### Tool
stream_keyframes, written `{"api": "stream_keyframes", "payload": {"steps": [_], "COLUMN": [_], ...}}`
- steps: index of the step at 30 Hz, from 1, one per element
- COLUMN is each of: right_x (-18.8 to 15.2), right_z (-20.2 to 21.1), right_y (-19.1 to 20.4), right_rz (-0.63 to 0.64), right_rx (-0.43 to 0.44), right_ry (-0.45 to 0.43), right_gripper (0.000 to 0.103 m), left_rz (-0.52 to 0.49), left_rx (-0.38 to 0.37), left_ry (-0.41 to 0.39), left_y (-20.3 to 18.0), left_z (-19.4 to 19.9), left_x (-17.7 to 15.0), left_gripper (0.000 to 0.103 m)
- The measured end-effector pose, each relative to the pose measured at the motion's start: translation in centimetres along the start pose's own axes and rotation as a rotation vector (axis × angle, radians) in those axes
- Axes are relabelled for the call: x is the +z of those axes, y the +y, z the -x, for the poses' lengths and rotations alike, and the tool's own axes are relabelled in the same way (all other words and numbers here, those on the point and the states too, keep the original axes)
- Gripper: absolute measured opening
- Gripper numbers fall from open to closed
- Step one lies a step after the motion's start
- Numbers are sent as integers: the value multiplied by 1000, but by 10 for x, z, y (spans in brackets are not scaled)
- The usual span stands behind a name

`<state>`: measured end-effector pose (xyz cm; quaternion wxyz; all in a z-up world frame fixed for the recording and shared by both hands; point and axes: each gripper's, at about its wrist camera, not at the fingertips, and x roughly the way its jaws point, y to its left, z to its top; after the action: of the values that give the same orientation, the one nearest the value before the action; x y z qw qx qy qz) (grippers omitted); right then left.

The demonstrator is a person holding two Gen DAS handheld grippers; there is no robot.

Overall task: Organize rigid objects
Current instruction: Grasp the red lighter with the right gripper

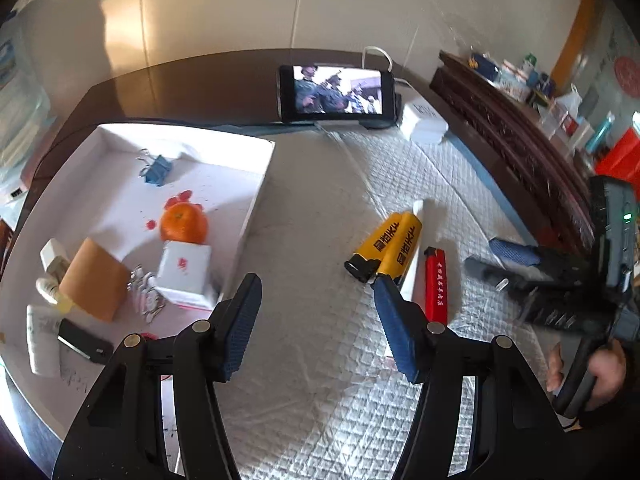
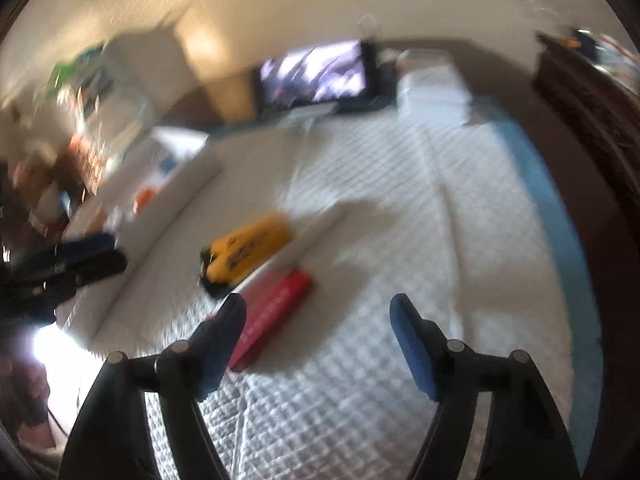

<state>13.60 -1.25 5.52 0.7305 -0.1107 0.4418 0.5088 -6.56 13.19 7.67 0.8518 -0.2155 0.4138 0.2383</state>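
On the quilted white cloth lie two yellow lighters (image 1: 386, 250) side by side, a red lighter (image 1: 435, 284) and a white stick (image 1: 416, 236) under them. My left gripper (image 1: 316, 292) is open above the cloth with nothing between its pads; its right finger (image 1: 394, 320) covers the near ends of the yellow pair. My right gripper (image 2: 318, 304) is open too, in a blurred view, with the red lighter (image 2: 276, 316) just beside its left finger (image 2: 224, 332). The yellow lighters (image 2: 248, 256) lie beyond. In the left wrist view the right gripper (image 1: 494, 262) comes in from the right.
A white tray (image 1: 256, 200) on the left holds an orange (image 1: 184, 224), a blue binder clip (image 1: 158, 168), a small white box (image 1: 184, 268), a brown card (image 1: 94, 280) and other small items. A lit phone (image 1: 336, 90) and a white charger box (image 1: 424, 122) stand at the back. A hand (image 1: 600, 368) holds the right gripper.
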Motion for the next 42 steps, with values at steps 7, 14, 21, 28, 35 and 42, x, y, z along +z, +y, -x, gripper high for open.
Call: {"api": "stream_keyframes", "payload": {"steps": [7,14,21,28,35,42], "right_x": [26,33,40,2,-14,-7], "right_z": [49,72,75,-4,-47,-54], "right_y": [-19,-16,-8,39,61,67], "right_rz": [-93,-131,-82,230,330,353], "right_rx": [-46,10,93,-24,-17,-54], "right_ry": [-129,-170,-208,119,233,232], "right_gripper": [81,81,89,103,68,43], "left_rz": [36,6,4,-50,-20,-20], "left_rx": [-16,-30,-19,9,45,44], "left_ry": [-8,-13,-20,-36,-5,14], "left_y": [2,-7,-5,-10,4,6], "left_z": [4,7,6,3,2,-3], "left_x": [1,-1,-2,-7,-11,-11], "left_gripper": [59,59,59,59,59,59]}}
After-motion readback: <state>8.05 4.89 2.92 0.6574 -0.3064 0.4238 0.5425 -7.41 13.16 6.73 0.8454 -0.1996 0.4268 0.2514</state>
